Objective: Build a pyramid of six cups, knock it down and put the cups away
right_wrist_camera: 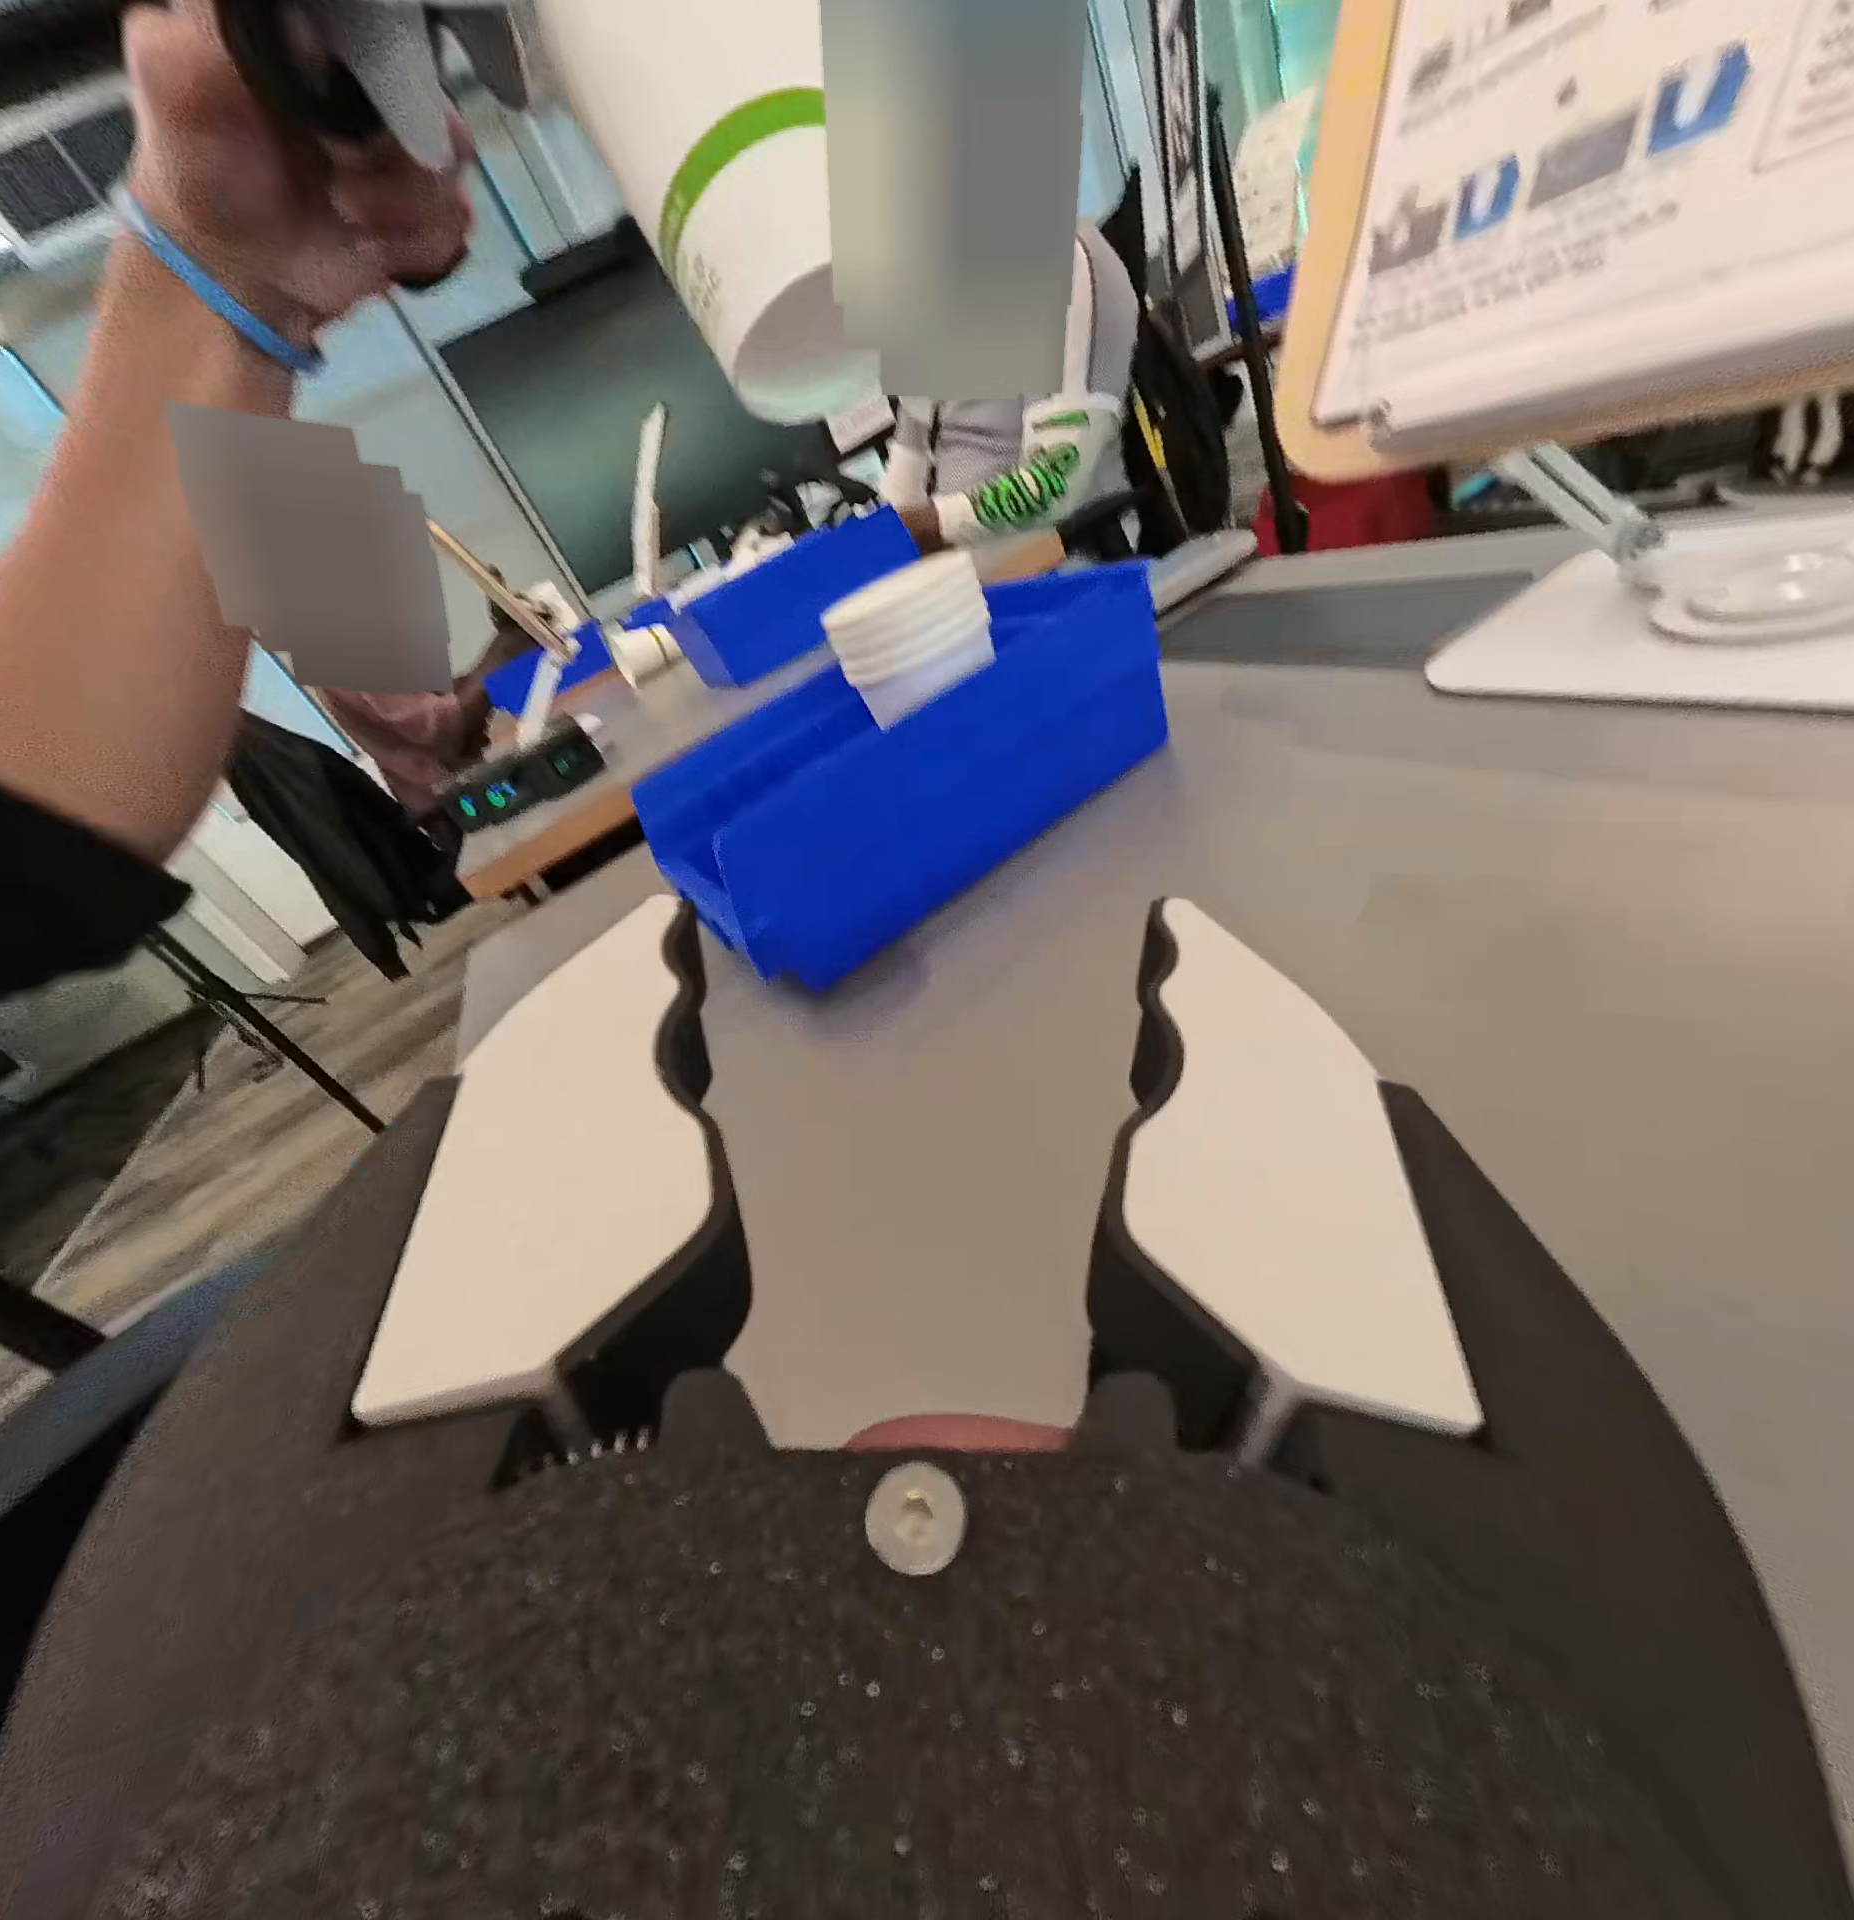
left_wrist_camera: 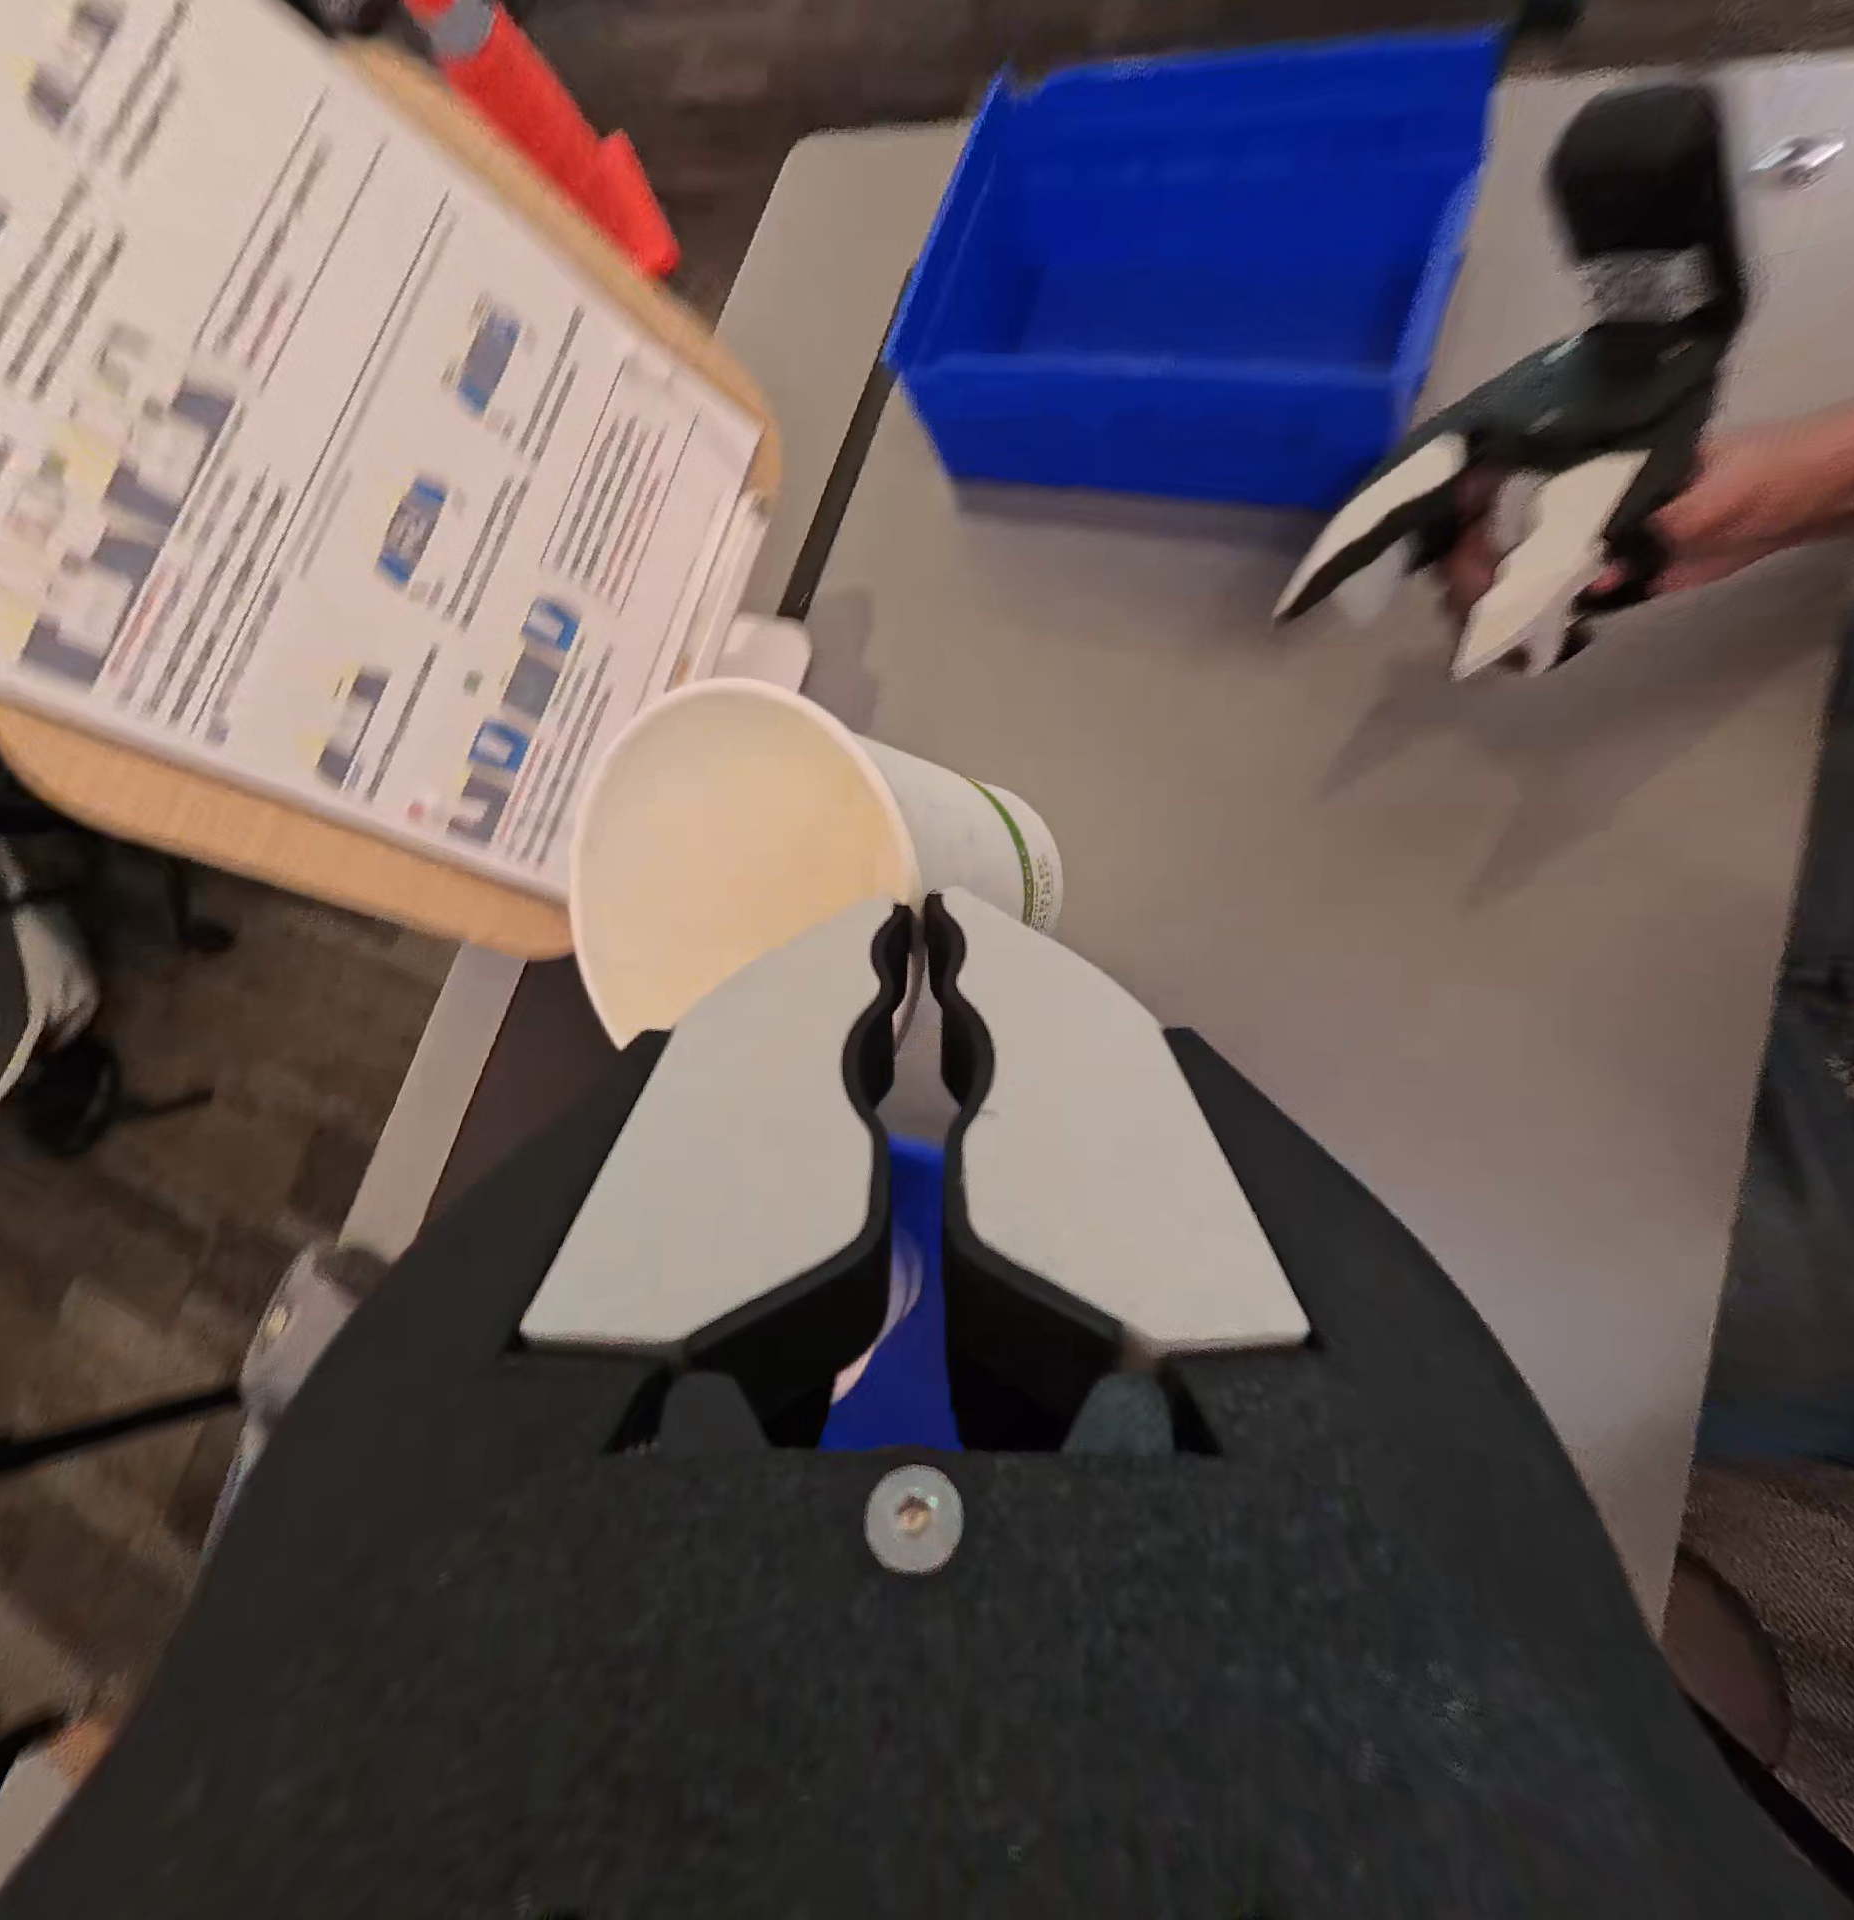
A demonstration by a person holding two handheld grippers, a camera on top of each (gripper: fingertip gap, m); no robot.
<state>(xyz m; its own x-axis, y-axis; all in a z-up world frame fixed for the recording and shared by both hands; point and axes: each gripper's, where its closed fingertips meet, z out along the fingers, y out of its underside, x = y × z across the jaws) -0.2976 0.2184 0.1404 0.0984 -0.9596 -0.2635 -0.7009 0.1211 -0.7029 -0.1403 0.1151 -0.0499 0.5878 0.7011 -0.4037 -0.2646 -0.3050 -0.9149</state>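
Observation:
My left gripper (left_wrist_camera: 921, 914) is shut on the rim of a white paper cup (left_wrist_camera: 736, 852) with a green band and holds it tilted in the air. Between its fingers, below, I see a blue bin (left_wrist_camera: 907, 1382) with white cup rims in it. In the right wrist view that bin (right_wrist_camera: 902, 821) stands on the grey table (right_wrist_camera: 1422, 935) and holds a stack of white cups (right_wrist_camera: 907, 634). The held cup (right_wrist_camera: 736, 208) hangs above it. My right gripper (right_wrist_camera: 923, 914) is open and empty, low over the table in front of the bin. It also shows in the left wrist view (left_wrist_camera: 1474, 561).
A second blue bin (left_wrist_camera: 1193, 291) stands at the table's far end. A poster board (left_wrist_camera: 279, 364) on a white stand base (right_wrist_camera: 1629, 623) leans over the table's left side. A person's arm (right_wrist_camera: 123, 520) reaches in. Other tables with blue bins stand behind.

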